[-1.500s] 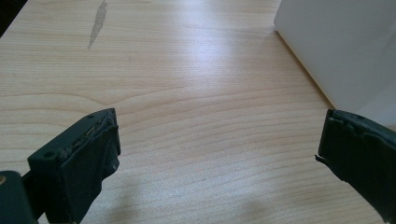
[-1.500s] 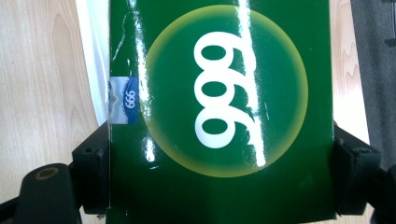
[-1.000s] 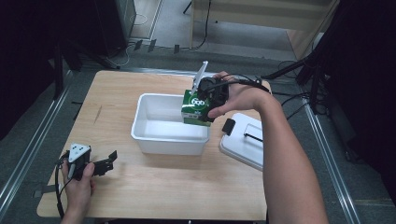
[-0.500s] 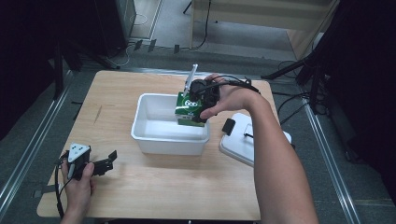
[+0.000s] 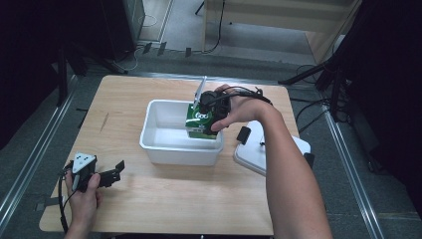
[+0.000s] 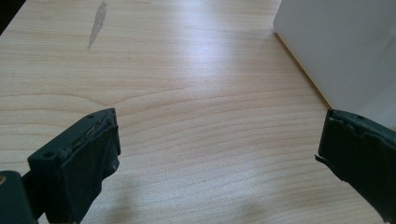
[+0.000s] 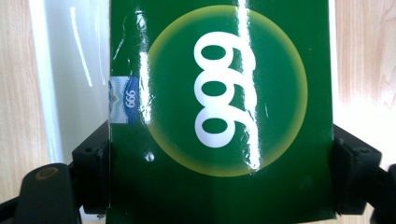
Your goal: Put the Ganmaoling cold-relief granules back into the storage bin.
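1. Green glossy carton (image 5: 201, 120) sits centre frame of the high view, partly inside the white plastic tub (image 5: 171, 133), pinched by the right gripper (image 5: 211, 107).
2. Left gripper (image 5: 110, 173), lower left on the wooden table (image 5: 149, 209), has its jaws spread, nothing between them.

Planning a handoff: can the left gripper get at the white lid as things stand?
Probably not. The left gripper sits at the near left corner, and the white bin plus the right forearm lie between it and the white lid.

glossy green box (image 7: 219, 107), upright, in white bin (image 5: 164, 142)
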`<action>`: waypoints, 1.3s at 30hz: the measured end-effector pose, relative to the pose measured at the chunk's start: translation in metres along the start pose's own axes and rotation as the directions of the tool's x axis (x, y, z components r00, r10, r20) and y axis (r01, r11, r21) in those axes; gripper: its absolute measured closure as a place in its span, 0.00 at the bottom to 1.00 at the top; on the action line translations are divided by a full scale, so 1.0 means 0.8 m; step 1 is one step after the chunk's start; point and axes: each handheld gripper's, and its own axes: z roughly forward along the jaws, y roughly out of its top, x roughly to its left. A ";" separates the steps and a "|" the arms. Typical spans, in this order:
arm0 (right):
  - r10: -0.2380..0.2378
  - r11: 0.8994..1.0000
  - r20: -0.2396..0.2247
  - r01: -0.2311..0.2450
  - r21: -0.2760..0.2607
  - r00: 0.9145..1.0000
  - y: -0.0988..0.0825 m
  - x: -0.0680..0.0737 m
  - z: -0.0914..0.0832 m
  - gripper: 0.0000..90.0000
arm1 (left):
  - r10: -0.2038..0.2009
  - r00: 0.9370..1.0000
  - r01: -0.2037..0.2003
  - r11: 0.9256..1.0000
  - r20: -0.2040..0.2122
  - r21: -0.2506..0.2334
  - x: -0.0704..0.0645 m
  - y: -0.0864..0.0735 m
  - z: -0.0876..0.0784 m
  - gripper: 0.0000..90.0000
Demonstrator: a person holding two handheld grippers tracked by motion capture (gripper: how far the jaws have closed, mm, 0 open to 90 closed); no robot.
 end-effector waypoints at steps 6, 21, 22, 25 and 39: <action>-0.003 1.000 -0.001 0.003 0.002 1.000 -0.002 0.001 0.010 0.18 | 0.001 1.000 -0.001 1.000 0.002 0.000 0.000 0.000 0.000 0.00; 0.010 1.000 -0.004 -0.010 0.021 1.000 -0.013 0.001 0.038 0.18 | -0.002 1.000 0.002 1.000 0.000 -0.001 0.001 -0.001 -0.001 0.00; 0.013 1.000 -0.002 -0.013 0.020 1.000 -0.013 0.002 0.040 0.18 | -0.003 1.000 0.003 1.000 0.000 -0.001 0.001 -0.001 -0.001 0.00; 0.011 0.999 0.000 -0.011 0.030 1.000 -0.012 0.002 0.044 0.18 | -0.001 1.000 0.001 1.000 0.001 0.000 0.000 -0.001 -0.001 0.00; 0.009 0.998 0.010 -0.010 0.065 1.000 -0.010 0.003 0.066 0.17 | 0.004 1.000 -0.004 1.000 0.002 0.000 0.001 -0.001 -0.001 0.00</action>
